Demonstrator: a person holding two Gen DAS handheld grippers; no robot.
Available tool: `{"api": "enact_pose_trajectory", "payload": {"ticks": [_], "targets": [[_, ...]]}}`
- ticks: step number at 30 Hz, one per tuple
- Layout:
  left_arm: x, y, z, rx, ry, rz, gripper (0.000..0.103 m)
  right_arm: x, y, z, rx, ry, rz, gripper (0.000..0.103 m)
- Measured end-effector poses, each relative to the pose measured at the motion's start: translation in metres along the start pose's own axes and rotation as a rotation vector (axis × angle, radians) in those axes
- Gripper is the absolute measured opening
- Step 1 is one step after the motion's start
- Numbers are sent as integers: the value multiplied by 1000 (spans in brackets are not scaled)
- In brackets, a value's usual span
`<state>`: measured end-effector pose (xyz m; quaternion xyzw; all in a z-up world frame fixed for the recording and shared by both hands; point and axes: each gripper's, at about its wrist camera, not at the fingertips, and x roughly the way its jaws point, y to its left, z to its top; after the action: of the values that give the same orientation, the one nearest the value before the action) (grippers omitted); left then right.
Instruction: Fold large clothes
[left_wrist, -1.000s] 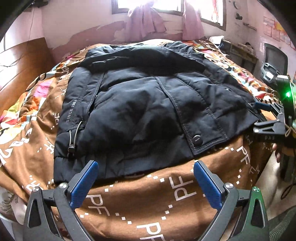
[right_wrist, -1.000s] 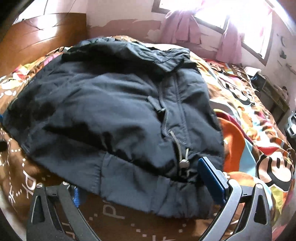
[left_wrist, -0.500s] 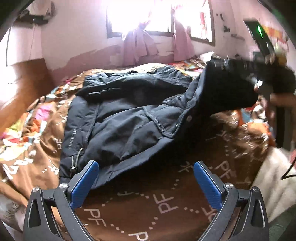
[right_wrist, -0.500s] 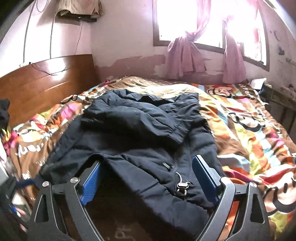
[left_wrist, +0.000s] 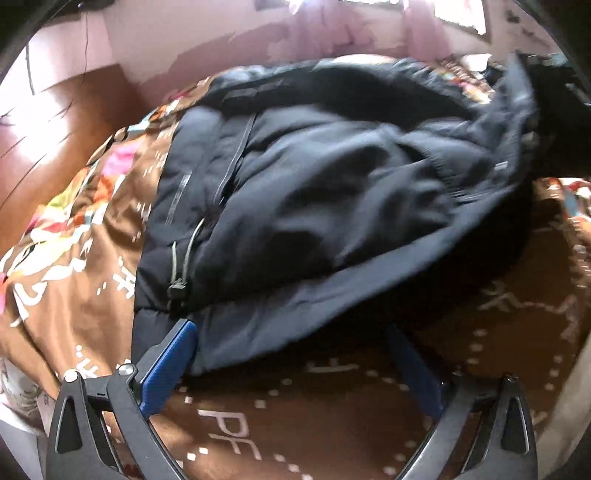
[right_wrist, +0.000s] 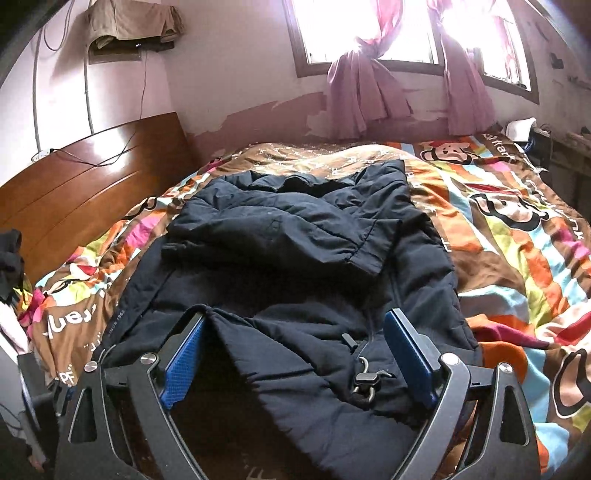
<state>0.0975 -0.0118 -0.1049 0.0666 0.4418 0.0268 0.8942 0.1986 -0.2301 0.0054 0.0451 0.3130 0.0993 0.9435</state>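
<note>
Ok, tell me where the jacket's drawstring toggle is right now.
In the right wrist view the drawstring toggle lies on the dark jacket near its hem, just inside the hand-held gripper's right blue pad, over the patterned bedspread.

Two matching black-framed grippers, each with blue-padded fingers

And there's the left gripper: black plastic arms with triangular cut-outs, round silver screw heads at the pivots, and flat blue pads with a fine grid texture, the right-hand pad sitting in shadow. Over to the right gripper, same build: black linkages, silver screws either side, and blue dimpled pads on grey-edged backing plates just inside those screws.
</note>
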Motion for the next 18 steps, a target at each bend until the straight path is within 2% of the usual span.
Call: {"api": "enact_pose_trajectory", "payload": {"ticks": [4,9,12,15,18], "targets": [[-2,2,1,-13,-22,-17,103,3,0,2,-12,5,-11,90],[-12,-7,-3,42,-63,-50,103,6,-6,4,7,25,1,90],[-7,-11,-4,71,-32,-51,103,5,-9,1,-11,39,-2,90],[-5,-10,-3,72,0,-111,103,7,-17,0,-11,71,0,90],[-3,-8,-2,102,45,-135,103,10,-19,2,-8,90,7,90]]}}
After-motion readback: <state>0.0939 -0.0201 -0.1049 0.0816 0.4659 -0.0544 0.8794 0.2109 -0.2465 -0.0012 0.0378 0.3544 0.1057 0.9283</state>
